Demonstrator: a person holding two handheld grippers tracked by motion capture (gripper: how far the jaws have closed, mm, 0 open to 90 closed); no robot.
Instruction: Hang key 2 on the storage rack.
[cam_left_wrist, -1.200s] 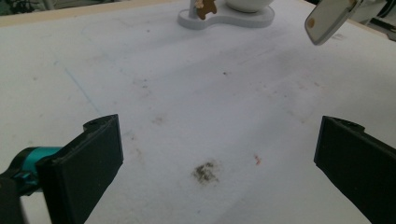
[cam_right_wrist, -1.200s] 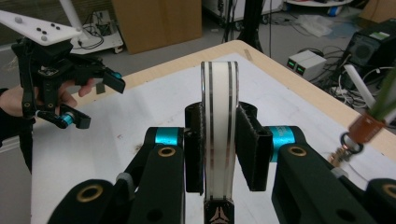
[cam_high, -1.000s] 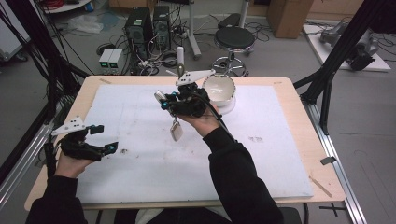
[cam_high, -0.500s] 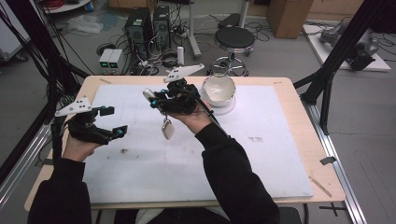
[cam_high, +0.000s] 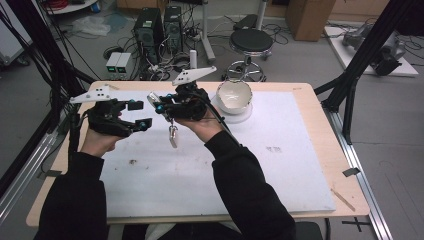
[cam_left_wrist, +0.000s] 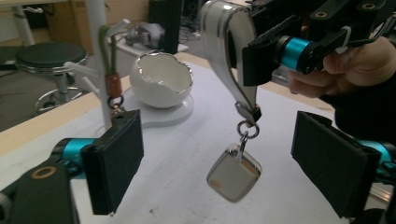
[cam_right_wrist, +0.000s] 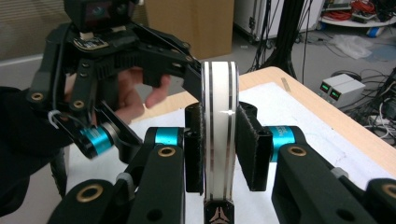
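- Right gripper (cam_high: 159, 102) raised over the far-left part of the table, jaws clamped on a chrome and white keychain fob (cam_right_wrist: 219, 126); pads pressed flat against both its faces in the right gripper view.
- Fob (cam_left_wrist: 229, 46) curved, tapering down to a small ring; square silver tag (cam_left_wrist: 233, 173) dangling from that ring, clear of the white table cover (cam_high: 280, 165).
- In the high view, tag (cam_high: 173, 136) hanging just below the right gripper, above the cover.
- Left gripper (cam_high: 138, 114) jaws spread wide, nothing between them; held just left of the right gripper, pointing toward it.
- In the left gripper view, tag hangs between the two open pads (cam_left_wrist: 114, 156), touching neither.
- Left gripper (cam_right_wrist: 100, 93) seen close behind the fob in the right gripper view.
- White bowl with jagged eggshell rim (cam_high: 233, 95) on a white base, just right of the right hand (cam_high: 202, 127), at the table's far edge.
- Wooden table (cam_high: 325, 145) edge bare around the cover.
- Black stool (cam_high: 251, 41) on the floor beyond the table.
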